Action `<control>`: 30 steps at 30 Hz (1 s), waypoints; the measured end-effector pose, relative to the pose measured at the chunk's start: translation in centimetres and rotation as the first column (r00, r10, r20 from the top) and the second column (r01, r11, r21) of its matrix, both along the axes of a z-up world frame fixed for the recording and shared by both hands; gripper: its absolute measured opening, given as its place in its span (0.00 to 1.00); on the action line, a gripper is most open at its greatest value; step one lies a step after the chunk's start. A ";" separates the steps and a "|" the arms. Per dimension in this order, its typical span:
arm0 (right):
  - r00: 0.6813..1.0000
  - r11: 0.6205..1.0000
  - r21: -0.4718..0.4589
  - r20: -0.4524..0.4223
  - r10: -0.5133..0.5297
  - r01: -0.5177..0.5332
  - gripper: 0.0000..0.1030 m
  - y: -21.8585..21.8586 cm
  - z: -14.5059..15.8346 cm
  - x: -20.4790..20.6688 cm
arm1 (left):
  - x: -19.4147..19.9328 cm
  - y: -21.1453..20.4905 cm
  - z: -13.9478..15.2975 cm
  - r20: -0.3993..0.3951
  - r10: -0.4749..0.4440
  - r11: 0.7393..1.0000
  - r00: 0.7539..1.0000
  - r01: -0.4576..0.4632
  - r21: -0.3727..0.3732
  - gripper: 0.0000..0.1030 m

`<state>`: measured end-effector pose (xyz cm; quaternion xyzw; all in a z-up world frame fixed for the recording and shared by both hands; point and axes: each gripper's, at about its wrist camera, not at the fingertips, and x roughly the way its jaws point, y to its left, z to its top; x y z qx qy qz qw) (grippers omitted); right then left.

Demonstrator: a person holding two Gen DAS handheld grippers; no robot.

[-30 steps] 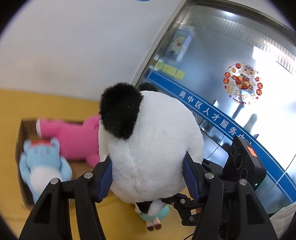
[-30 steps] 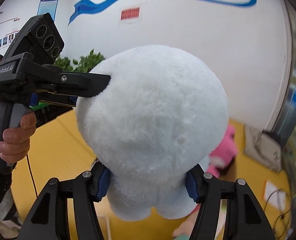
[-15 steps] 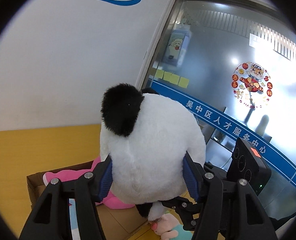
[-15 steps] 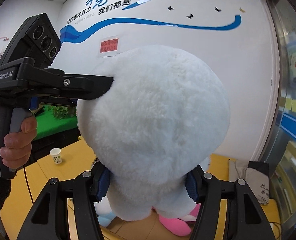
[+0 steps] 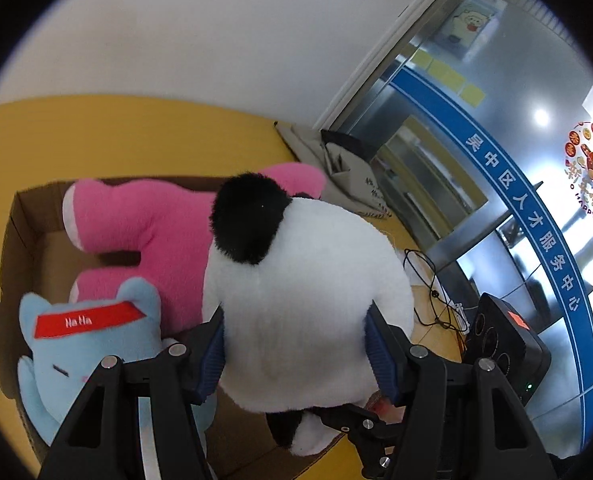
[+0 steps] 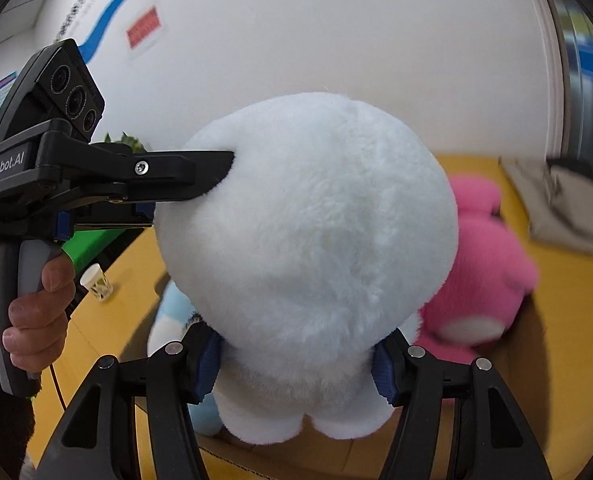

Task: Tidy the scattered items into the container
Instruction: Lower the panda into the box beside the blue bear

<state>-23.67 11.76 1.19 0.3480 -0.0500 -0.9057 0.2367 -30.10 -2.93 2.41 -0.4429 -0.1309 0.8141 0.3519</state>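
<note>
Gripping, left wrist view: left tool [image 5: 296,350] pinches the panda plush [image 5: 308,312], white, fluffy, one black ear, above the cardboard box [image 5: 20,220] holding a pink plush [image 5: 156,224] and blue plush [image 5: 88,344].
Right wrist view: right tool [image 6: 296,364] pinches the same plush's round white back.

White wall [image 5: 176,28] at twelve o'clock, yellow floor [image 5: 136,136] below it, glass door with a blue lettered band [image 5: 528,224] at three o'clock, beige bag [image 5: 348,168] against the door frame, black cable [image 5: 428,284] on the floor, paper cup [image 6: 96,282] at nine o'clock, red sign [image 6: 145,31] at eleven o'clock.
</note>
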 end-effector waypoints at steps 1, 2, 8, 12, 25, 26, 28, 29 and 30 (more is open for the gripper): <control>1.000 1.000 -0.008 0.029 -0.003 0.003 0.65 0.1 -1.1 0.0 | 0.0 0.0 -0.9 0.017 0.004 1.000 1.000 -0.004 -0.006 0.58; 0.999 1.000 -0.014 0.053 -0.004 0.005 0.65 0.1 -2.1 0.0 | 0.1 0.0 -1.8 0.035 0.007 1.000 0.999 -0.007 -0.005 0.58; 0.992 0.999 -0.027 0.122 -0.013 0.016 0.65 -0.5 -5.2 1.1 | 0.6 -0.4 -3.5 0.078 0.023 0.999 0.997 -0.021 -0.025 0.58; 0.988 0.999 -0.030 0.156 -0.008 0.013 0.65 -1.1 -6.1 1.9 | 1.2 -0.6 -4.6 0.103 0.044 0.998 0.994 -0.040 -0.043 0.58; 0.973 1.000 -0.004 0.232 -0.012 0.013 0.65 -2.5 -8.0 3.8 | 2.5 -1.0 -6.0 0.070 0.101 0.988 0.992 -0.092 -0.121 0.65; 0.972 1.000 -0.001 0.234 -0.015 0.016 0.65 -2.6 -8.1 4.0 | 2.6 -1.1 -5.9 0.070 0.105 0.988 0.992 -0.096 -0.123 0.66; 0.971 1.000 0.001 0.238 -0.022 0.023 0.66 -2.7 -8.1 4.4 | 2.9 -1.2 -5.8 0.070 0.112 0.986 0.991 -0.102 -0.134 0.68; 0.970 1.000 -0.002 0.243 -0.026 0.027 0.66 -2.8 -8.1 4.6 | 3.0 -1.3 -5.7 0.070 0.116 0.985 0.991 -0.106 -0.138 0.69; 0.968 0.999 -0.004 0.248 -0.031 0.033 0.66 -3.0 -8.1 4.9 | 3.2 -1.4 -5.7 0.070 0.119 0.984 0.990 -0.108 -0.143 0.69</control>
